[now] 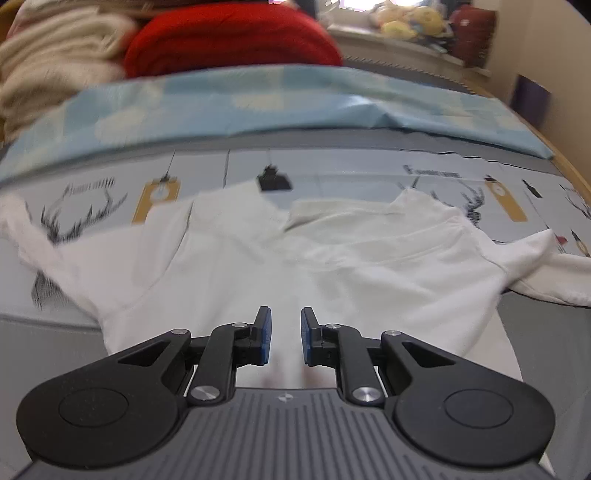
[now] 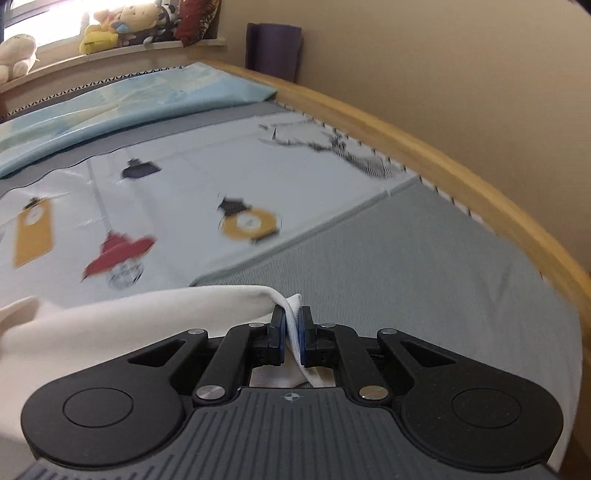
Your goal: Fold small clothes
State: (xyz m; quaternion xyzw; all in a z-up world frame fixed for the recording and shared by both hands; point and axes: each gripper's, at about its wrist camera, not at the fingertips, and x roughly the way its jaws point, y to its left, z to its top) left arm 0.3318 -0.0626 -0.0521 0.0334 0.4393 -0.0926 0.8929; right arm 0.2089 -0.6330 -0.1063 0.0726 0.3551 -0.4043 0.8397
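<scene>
Small white cotton shirt (image 1: 295, 266): light, limp, drapes. Left gripper (image 1: 285, 336) parted, empty, above hem. Right gripper (image 2: 291, 336) pinching bunched hem corner. Grab hem at 6 o'clock.

- The left wrist camera sits low behind the left gripper (image 1: 286, 336), looking forward across the bed toward the red blanket (image 1: 232, 37) and the windowsill (image 1: 399, 40). It is close over the white shirt (image 1: 295, 258).
- The right wrist camera sits low behind the right gripper (image 2: 293, 338), nearly at mattress level, facing the bed's wooden edge (image 2: 424, 155) and the wall (image 2: 461, 74).
- Both views share the shirt (image 2: 129, 321), the printed sheet (image 1: 332, 173) (image 2: 221, 177), the blue quilt (image 1: 258, 99) (image 2: 147, 99) and the sill toys (image 1: 410, 18) (image 2: 118, 22).
</scene>
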